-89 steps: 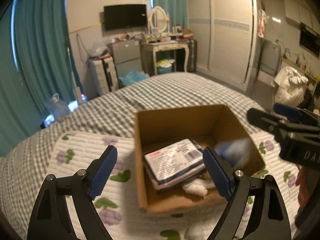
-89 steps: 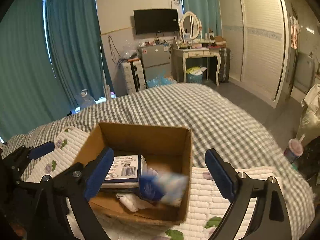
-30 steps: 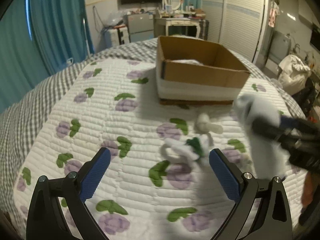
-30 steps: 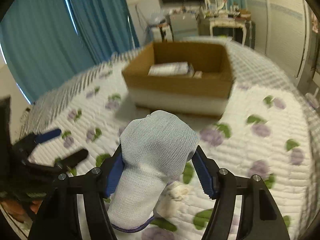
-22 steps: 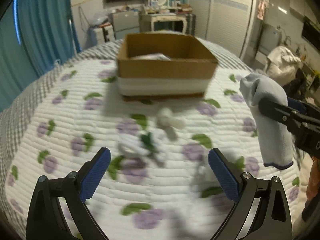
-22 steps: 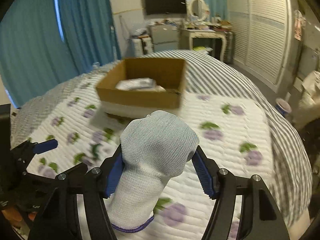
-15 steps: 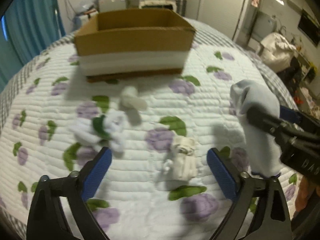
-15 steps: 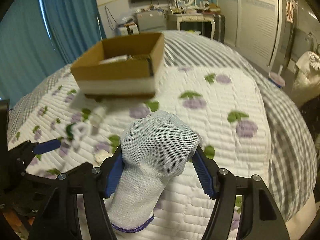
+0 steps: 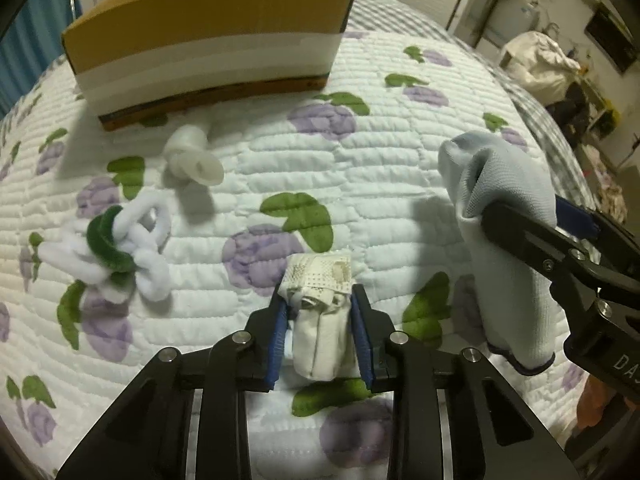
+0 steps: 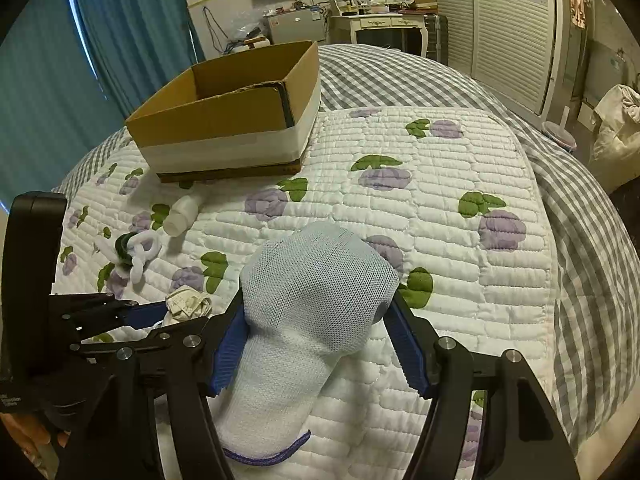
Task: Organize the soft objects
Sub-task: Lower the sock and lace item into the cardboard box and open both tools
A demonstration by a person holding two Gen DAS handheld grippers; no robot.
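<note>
I am working both grippers low over the quilted floral bedspread [image 9: 400, 168], and each one is clamping a soft item. My left gripper [image 9: 319, 326] is squeezing a small cream sock bundle [image 9: 320, 320] between its 2 blue pads, with the bundle's mesh-patterned end poking out past the fingertips and resting on the quilt. My right gripper [image 10: 318, 346] is gripping a pale blue knit sock [image 10: 308, 312]; its rounded end is bulging up above the pads while its cuff, edged in dark blue, is hanging down below them. In the left wrist view that sock [image 9: 504, 240] is showing at the right, draped over the right gripper's black finger and held clear of the quilt. Ahead of me, a white and green fuzzy twisted toy [image 9: 116, 248] is lying on the bedspread to the left, and a small white plastic bottle [image 9: 192, 156] is lying on its side just beyond it, near the cardboard box [image 9: 208, 12]. The box, banded with white tape around its lower walls, is sitting on the far part of the quilt, well apart from both grippers. From these angles I cannot tell what is sitting inside it. A grey checked blanket [image 10: 400, 76] is spreading out beyond the quilt.
</note>
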